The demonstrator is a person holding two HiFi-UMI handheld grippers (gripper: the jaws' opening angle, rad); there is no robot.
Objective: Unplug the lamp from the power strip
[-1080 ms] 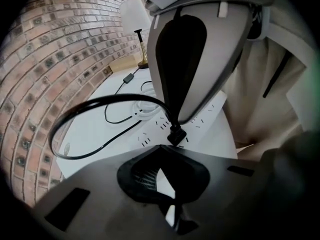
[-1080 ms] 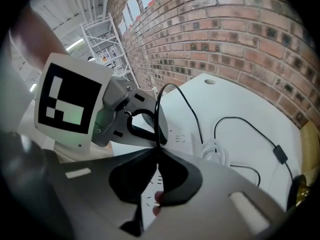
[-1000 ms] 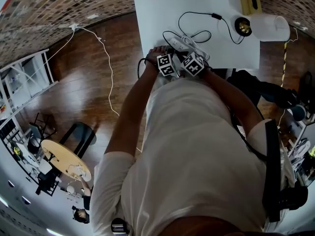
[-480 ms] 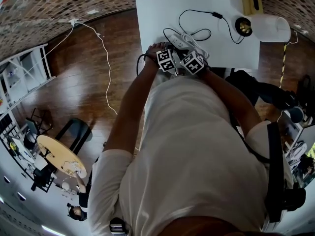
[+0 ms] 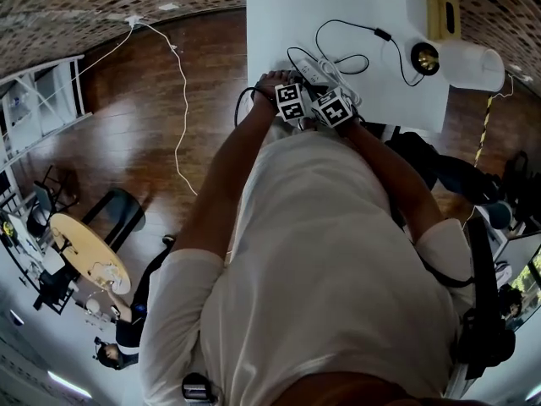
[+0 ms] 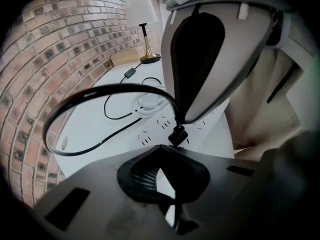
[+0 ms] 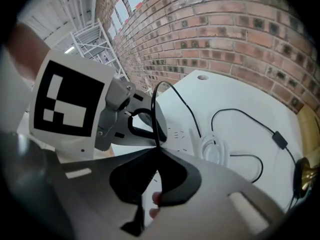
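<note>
plug (image 6: 177, 135): in strip (image 6: 150, 133), just ahead of left claw (image 6: 162, 148) tips | right claw (image 7: 156, 149): clamped on cord (image 7: 155, 116) just above plug | left claw: jaws together, empty | lamp (image 6: 141, 14): upright, well beyond both claws

No readable text, brand, number or label anywhere, only wordless black-and-white square markers (image 5: 292, 104) on the two cubes (image 5: 332, 108)
</note>
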